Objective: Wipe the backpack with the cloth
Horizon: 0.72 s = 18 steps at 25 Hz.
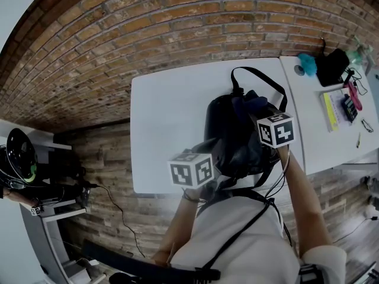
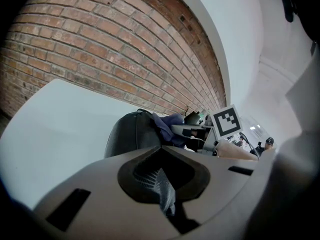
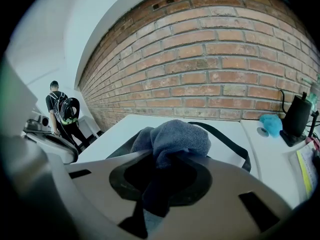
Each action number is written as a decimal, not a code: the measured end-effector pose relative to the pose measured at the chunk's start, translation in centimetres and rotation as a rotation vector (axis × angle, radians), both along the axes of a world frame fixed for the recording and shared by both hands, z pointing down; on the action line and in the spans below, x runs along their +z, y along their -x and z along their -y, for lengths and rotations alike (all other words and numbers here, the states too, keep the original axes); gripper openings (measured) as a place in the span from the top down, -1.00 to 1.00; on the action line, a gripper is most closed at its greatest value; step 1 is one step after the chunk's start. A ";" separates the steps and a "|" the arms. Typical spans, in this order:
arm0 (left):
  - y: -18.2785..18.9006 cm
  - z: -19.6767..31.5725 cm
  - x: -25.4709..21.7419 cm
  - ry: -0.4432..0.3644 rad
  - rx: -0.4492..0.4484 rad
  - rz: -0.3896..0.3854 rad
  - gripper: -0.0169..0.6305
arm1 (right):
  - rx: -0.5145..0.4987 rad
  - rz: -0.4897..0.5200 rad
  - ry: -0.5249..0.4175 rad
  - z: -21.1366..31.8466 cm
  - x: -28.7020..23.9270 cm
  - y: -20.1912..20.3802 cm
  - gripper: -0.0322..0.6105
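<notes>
We are clamping the left gripper (image 2: 162, 186) shut on a grey woven strip at the near left edge of the backpack (image 1: 232, 136). The right gripper (image 3: 150, 196) is pinching a blue-grey terry cloth (image 3: 181, 136): its jaws are closed on the bunched fabric, which is bulging out ahead of them onto the top of the backpack. Each gripper is carrying a cube (image 1: 191, 169) of black-and-white square markers, the clearest print we are seeing. The backpack is lying on a white table (image 1: 169, 108), close to our edge of it. It is black, smooth and faintly glossy, with a black strap (image 1: 260, 76) looping out just beyond it. Right of the backpack, a second white table (image 1: 314, 144) is butting against the first. It is carrying a yellow booklet (image 1: 329, 111) whose print is too small for us to read, a black object (image 1: 331, 67) and a teal lump (image 1: 307, 64). Well left of the backpack, a plank floor (image 1: 100, 152) is showing below the table edge, and a black helmet (image 1: 21, 152) with green trim is sitting past it. Beyond the backpack, a red brick wall (image 1: 148, 34) is running behind both tables.
</notes>
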State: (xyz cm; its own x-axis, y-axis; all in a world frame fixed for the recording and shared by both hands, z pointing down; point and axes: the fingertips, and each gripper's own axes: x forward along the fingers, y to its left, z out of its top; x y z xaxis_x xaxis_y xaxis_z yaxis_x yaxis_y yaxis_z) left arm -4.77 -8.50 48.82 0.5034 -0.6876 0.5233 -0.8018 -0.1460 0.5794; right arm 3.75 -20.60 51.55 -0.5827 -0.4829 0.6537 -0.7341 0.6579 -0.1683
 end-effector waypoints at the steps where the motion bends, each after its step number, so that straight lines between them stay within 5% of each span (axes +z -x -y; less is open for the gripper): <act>1: 0.0 -0.1 0.0 0.001 0.000 0.000 0.94 | -0.001 0.001 0.001 -0.2 0.0 0.0 0.67; 18: -0.2 -0.7 0.0 -0.002 0.007 -0.010 0.94 | -0.039 -0.017 0.006 -3.9 0.0 -0.2 0.67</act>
State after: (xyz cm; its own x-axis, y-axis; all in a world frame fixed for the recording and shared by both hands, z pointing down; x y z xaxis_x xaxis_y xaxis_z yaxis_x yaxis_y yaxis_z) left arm -4.58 -7.83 48.81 0.5136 -0.6847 0.5171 -0.7950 -0.1530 0.5870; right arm 3.92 -16.72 51.53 -0.5897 -0.4560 0.6666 -0.7106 0.6851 -0.1601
